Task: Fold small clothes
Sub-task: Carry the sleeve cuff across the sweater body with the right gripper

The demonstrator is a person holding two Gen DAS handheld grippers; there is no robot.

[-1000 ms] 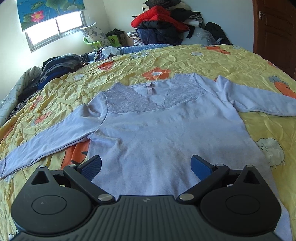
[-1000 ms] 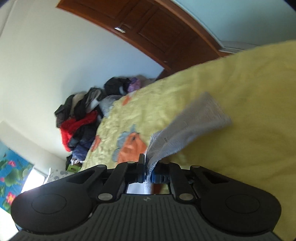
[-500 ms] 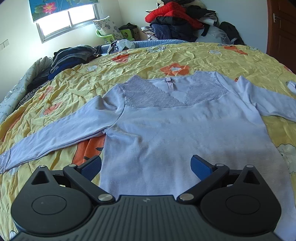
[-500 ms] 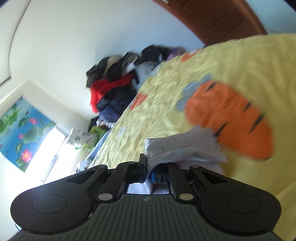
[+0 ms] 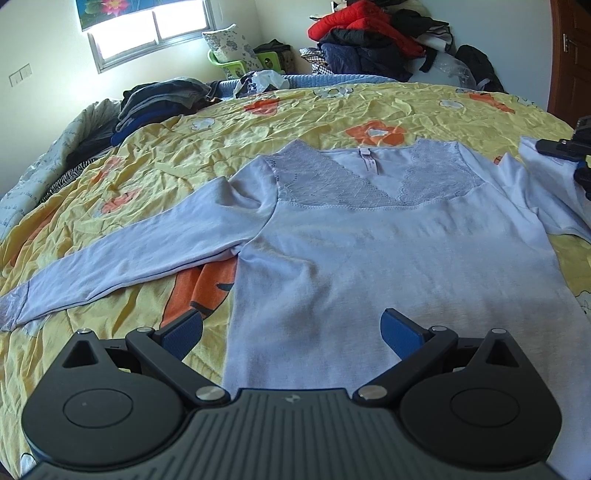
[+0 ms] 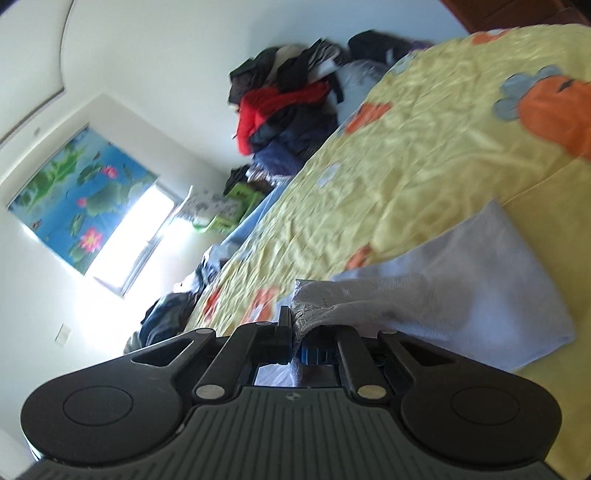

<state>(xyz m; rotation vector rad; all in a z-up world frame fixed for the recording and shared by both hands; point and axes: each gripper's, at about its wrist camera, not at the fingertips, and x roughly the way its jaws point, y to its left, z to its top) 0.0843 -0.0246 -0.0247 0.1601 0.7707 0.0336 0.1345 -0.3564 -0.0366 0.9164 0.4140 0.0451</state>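
A pale lavender long-sleeved top [image 5: 388,251] with a lace yoke lies face up on the yellow bedspread [image 5: 288,122]. Its left sleeve [image 5: 122,262] stretches out flat to the left. My left gripper [image 5: 291,332] is open and empty, hovering over the top's hem. My right gripper [image 6: 295,332] is shut on the lace cuff of the right sleeve [image 6: 461,280] and holds it lifted and folded inward. The right gripper also shows at the right edge of the left wrist view [image 5: 576,147], next to the raised sleeve [image 5: 546,177].
A heap of red and dark clothes [image 5: 373,33] is piled beyond the far edge of the bed. Folded dark clothes [image 5: 159,99] sit at the far left. A green basket [image 5: 240,62] stands under the window. A wooden door [image 5: 572,55] is at right.
My right gripper has carried the sleeve cuff inward toward the top's body and now shows at the left wrist view's right edge. The left gripper has drifted left, still open.
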